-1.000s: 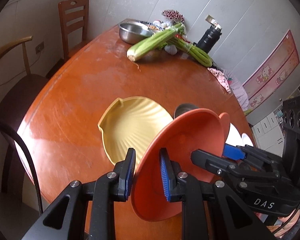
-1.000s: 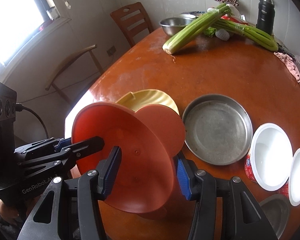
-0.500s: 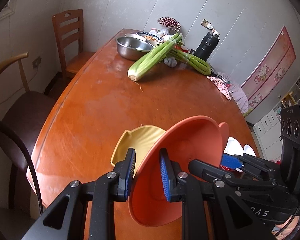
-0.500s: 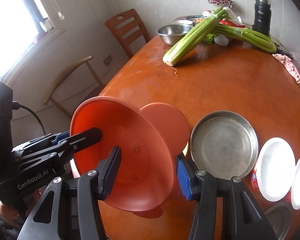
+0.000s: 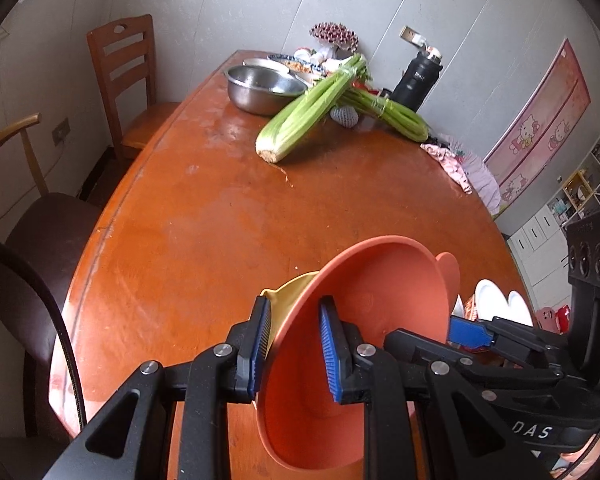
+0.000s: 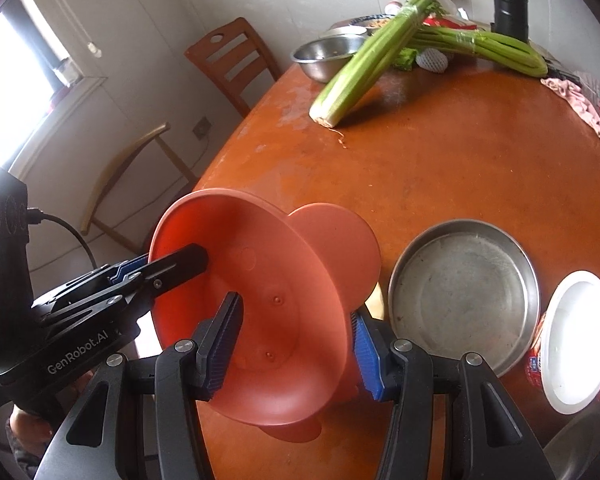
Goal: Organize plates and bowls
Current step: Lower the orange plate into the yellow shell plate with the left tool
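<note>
over the round orange-brown table (image 5: 204, 220) the orange bowl (image 5: 364, 344) has risen higher off the yellow plate (image 5: 284, 292), tilted, left gripper (image 5: 294, 350) and right gripper (image 6: 296, 346) each closed on its rim, so it seems bound for stacking.

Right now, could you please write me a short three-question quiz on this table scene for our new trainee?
1. True or false: the orange bowl rests flat on the table.
2. Which thing lies right beside the orange bowl in the right wrist view? A) the round metal pan B) the black flask C) the wooden chair
3. Fill in: the left gripper and the right gripper each have their fingers on either side of the bowl's ____.

Key: 1. False, it is tilted up between both grippers. 2. A. 3. Rim; whether each is fully clamped cannot be told.
</note>
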Motion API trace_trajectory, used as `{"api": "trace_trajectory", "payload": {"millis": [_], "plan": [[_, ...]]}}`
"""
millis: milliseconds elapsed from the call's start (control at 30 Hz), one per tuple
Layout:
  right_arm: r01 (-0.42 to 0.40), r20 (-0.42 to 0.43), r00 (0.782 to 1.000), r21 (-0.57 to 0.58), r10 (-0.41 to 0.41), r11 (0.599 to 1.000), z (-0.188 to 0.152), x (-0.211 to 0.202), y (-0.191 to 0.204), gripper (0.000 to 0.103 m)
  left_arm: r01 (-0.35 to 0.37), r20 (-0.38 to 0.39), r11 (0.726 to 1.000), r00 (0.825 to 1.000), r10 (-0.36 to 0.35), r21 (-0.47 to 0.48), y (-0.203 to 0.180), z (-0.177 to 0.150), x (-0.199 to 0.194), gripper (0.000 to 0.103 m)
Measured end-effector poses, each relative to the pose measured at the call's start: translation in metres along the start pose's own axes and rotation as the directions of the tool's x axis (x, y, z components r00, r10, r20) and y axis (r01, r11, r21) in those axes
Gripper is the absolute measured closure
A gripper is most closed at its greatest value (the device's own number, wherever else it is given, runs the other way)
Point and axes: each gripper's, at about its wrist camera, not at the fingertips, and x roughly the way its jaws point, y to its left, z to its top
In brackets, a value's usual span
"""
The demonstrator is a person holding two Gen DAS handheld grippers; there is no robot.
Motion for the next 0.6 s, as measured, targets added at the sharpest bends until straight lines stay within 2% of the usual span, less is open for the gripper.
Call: {"api": "trace_trajectory", "payload": {"millis": [233,600], "plan": [[0.003,-0.032,0.999,0.028,-0.002,1.0,0.001,0.017,-0.013,0.048,-0.027,-0.032,1.0,0.999,0.027,0.008,0.003,-0.001,0.026,0.079],[0.036,-0.064,0.997,0.04,-0.033,0.999,0.002,0.036,-0.018,0.048,-0.029,-0.079,1.0,0.996,0.029,0.005,0.011,0.001,0.053,0.079]]}}
